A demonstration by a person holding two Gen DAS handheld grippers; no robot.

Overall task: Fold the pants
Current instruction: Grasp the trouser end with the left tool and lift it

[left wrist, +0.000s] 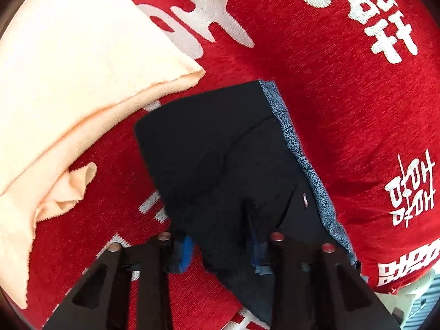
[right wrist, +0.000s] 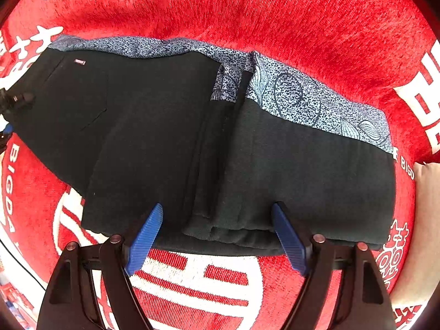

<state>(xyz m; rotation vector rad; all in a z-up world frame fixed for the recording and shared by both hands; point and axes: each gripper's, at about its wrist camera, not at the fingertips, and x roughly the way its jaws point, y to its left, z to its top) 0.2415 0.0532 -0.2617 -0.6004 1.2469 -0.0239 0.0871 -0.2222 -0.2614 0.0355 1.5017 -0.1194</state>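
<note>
My left gripper (left wrist: 221,247) pinches the near corner of the pants (left wrist: 220,159); I should lift slowly and keep the layers together. My right gripper (right wrist: 217,233) hangs spread over the lower edge, touching nothing. The pants lie mid-frame on the red cloth (right wrist: 247,8), black, patterned blue trim along the top.

"BIGD" on red cloth (right wrist: 330,27)

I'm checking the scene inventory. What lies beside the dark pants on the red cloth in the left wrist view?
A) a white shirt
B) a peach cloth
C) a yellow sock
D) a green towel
B: a peach cloth lies crumpled left of the pants on the red cloth; nothing green, white or yellow lies there.
</note>
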